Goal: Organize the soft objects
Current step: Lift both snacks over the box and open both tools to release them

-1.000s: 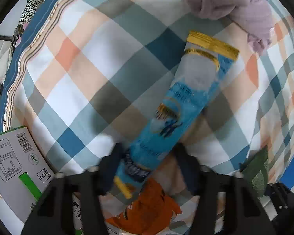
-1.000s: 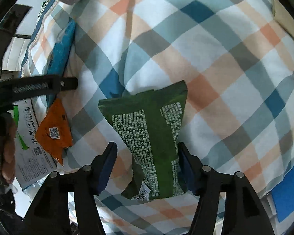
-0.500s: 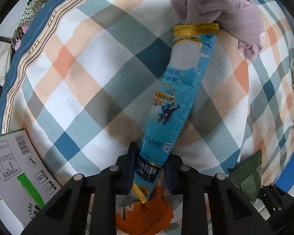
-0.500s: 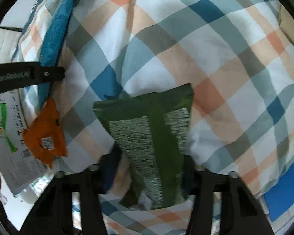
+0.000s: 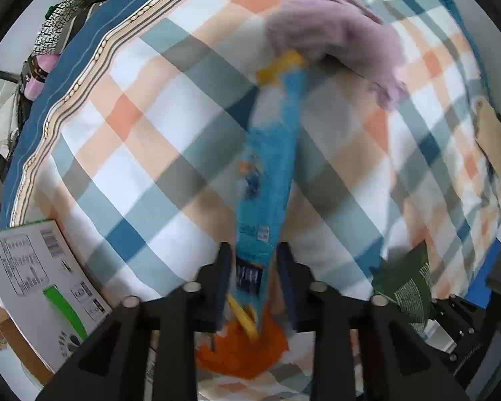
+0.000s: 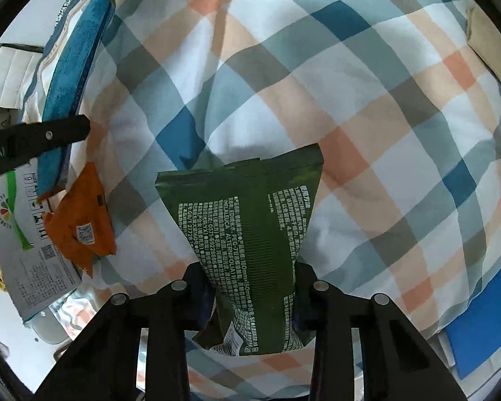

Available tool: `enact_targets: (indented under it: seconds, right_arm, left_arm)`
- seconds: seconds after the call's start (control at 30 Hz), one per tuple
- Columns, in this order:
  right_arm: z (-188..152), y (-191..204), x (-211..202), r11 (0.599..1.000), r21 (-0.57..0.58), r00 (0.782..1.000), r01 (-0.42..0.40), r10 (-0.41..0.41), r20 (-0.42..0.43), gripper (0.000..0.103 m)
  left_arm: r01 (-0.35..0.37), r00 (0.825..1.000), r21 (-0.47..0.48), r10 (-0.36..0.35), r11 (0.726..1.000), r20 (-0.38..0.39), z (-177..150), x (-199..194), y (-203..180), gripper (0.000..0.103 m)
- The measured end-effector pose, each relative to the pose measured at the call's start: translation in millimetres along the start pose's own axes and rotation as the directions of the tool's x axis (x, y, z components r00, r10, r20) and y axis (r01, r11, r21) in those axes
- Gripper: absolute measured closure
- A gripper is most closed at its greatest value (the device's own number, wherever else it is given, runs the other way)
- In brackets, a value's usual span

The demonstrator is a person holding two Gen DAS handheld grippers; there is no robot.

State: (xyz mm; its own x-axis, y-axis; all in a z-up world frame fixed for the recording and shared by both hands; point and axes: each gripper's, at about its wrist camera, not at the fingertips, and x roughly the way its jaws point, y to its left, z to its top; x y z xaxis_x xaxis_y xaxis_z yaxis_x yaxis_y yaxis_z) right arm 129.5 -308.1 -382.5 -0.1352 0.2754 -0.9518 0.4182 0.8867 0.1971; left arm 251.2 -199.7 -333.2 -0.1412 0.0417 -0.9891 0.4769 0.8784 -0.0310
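My left gripper (image 5: pixel 253 279) is shut on the near end of a long blue pouch (image 5: pixel 270 173) with gold ends, held edge-on above the plaid bedcover (image 5: pixel 150 153); the pouch (image 6: pixel 73 77) also shows at the left of the right wrist view. Its far end reaches a lilac cloth (image 5: pixel 337 33). My right gripper (image 6: pixel 254 295) is shut on a dark green pouch (image 6: pixel 250 220) with white print, also seen at the lower right of the left wrist view (image 5: pixel 407 284). An orange packet (image 6: pixel 80 224) lies left of it, and under my left gripper (image 5: pixel 243 347).
A white printed cardboard box (image 5: pixel 40 274) sits at the lower left, off the bed edge. A tan flat item (image 5: pixel 494 137) lies at the far right of the bed. A blue sheet (image 6: pixel 484 314) shows at the right edge.
My left gripper lifted and turned the blue pouch, now edge-on and blurred, its far end swinging toward the lilac cloth. My right gripper closed on the green pouch.
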Motion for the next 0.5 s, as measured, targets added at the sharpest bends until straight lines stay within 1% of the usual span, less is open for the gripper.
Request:
enact_targets:
  seconds: [0.03,0.1,0.13,0.27,0.3,0.33,0.37,0.4,0.5]
  right_arm:
    - [3,1,0,1.000,-0.003,1.000,0.000,0.000,-0.001,0.063]
    - [18,-6,-4,1.000,0.002,1.000,-0.013,0.013,-0.006,0.053]
    - [19,-6,-5,1.000,0.008,1.000,-0.024,0.024,-0.006,0.050]
    - [21,-1,1,0.999,0.035,0.999,-0.026,0.027,-0.024,0.050]
    - [21,-1,2,0.999,0.041,0.999,-0.026,0.027,-0.027,0.050]
    - [21,-2,2,0.999,0.045,0.999,-0.025,0.026,-0.029,0.053]
    - [21,-3,2,0.999,0.050,0.999,-0.022,0.023,-0.026,0.063]
    - [20,-2,1,0.999,0.050,1.000,-0.005,0.006,-0.021,0.065]
    - [18,-3,4,0.999,0.041,1.000,0.001,-0.001,-0.014,0.067]
  left_arm:
    - [0.016,1.000,-0.015,-0.016,1.000,-0.006,5,2,2,0.070]
    - [0.059,0.998,-0.057,-0.060,0.997,-0.030,13,9,9,0.066]
    - [0.078,0.996,-0.085,-0.082,0.993,-0.044,17,14,11,0.066]
    - [0.051,0.998,-0.093,-0.055,0.994,-0.034,24,25,12,0.066]
    - [0.046,0.998,-0.096,-0.049,0.994,-0.026,23,27,12,0.067]
    - [0.038,0.999,-0.101,-0.039,0.994,-0.013,20,26,11,0.072]
    - [0.033,0.999,-0.102,-0.034,0.994,-0.005,17,26,10,0.074]
    - [0.033,0.999,-0.103,-0.033,0.994,0.001,9,26,7,0.079]
    - [0.026,0.999,-0.112,-0.023,0.993,0.022,-6,13,12,0.086]
